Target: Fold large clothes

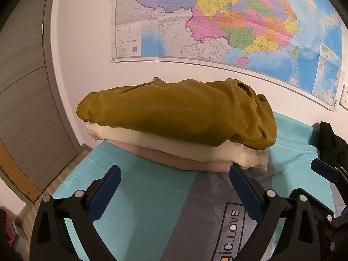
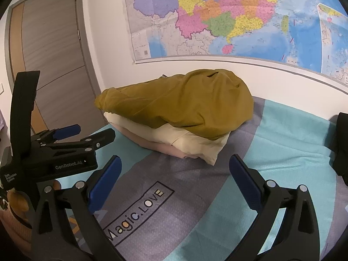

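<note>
- Left wrist view: left gripper spread wide, holding nothing, poised over the bed cover just short of the stack.
- Stack against the far wall under the map: mustard garment on top, loosely bundled and overhanging; cream garment beneath; pink layer lowest, only its front edge visible.
- Dark garment at the right margin, well apart from the stack; door to the left.
- Right wrist view: right gripper likewise wide open and empty, aimed at the near corner of the cream garment.
- Left gripper seen side-on at the left; its jaws parted, clear of all cloth.
- Mustard garment domed and creased, not yet flat; judged soft, light, limp, likely to sag and slide off the layers below when lifted.
- Suggested hold: a pinch on a free hem or corner at each end of the mustard bundle, one per gripper, rather than the bulging middle.
- Printed panel on the bed cover near the camera, bare of clothes.
</note>
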The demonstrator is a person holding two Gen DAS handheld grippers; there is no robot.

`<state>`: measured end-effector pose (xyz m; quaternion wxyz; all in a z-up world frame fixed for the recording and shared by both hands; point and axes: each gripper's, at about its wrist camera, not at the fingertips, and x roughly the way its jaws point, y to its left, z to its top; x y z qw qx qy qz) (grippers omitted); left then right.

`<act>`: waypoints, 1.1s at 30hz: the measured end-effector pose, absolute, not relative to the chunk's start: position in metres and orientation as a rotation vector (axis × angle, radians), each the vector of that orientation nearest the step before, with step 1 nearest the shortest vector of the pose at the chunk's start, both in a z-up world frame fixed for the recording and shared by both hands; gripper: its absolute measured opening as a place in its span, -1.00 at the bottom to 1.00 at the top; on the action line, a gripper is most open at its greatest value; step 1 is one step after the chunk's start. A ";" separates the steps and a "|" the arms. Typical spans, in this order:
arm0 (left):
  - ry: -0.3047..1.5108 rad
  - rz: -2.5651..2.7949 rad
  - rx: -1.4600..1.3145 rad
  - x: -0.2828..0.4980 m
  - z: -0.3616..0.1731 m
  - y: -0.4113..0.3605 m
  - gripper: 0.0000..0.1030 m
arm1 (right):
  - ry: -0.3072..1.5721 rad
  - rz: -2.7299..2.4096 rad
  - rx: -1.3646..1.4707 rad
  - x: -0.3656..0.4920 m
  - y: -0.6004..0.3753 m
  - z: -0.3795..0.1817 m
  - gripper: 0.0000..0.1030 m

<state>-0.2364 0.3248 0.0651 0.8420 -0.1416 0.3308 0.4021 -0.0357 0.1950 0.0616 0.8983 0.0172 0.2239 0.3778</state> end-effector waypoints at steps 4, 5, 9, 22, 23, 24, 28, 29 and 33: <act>0.698 0.852 -0.298 -0.236 0.066 0.323 0.87 | 0.464 0.782 0.036 -0.036 0.195 0.062 0.89; 0.698 0.851 -0.299 -0.236 0.066 0.323 0.87 | 0.465 0.781 0.034 -0.035 0.195 0.062 0.89; 0.699 0.848 -0.298 -0.235 0.066 0.323 0.87 | 0.466 0.782 0.039 -0.037 0.195 0.061 0.89; 0.701 0.846 -0.299 -0.236 0.066 0.321 0.87 | 0.473 0.783 0.044 -0.038 0.193 0.059 0.89; 0.702 0.845 -0.299 -0.235 0.065 0.322 0.87 | 0.474 0.784 0.041 -0.037 0.193 0.059 0.89; 0.702 0.847 -0.299 -0.235 0.065 0.321 0.87 | 0.475 0.784 0.040 -0.038 0.194 0.058 0.89; 0.701 0.847 -0.298 -0.236 0.065 0.321 0.87 | 0.474 0.784 0.043 -0.038 0.194 0.058 0.89; 0.701 0.847 -0.296 -0.235 0.065 0.321 0.87 | 0.475 0.782 0.041 -0.038 0.194 0.058 0.89; 0.701 0.849 -0.299 -0.237 0.065 0.319 0.87 | 0.478 0.779 0.047 -0.038 0.193 0.058 0.89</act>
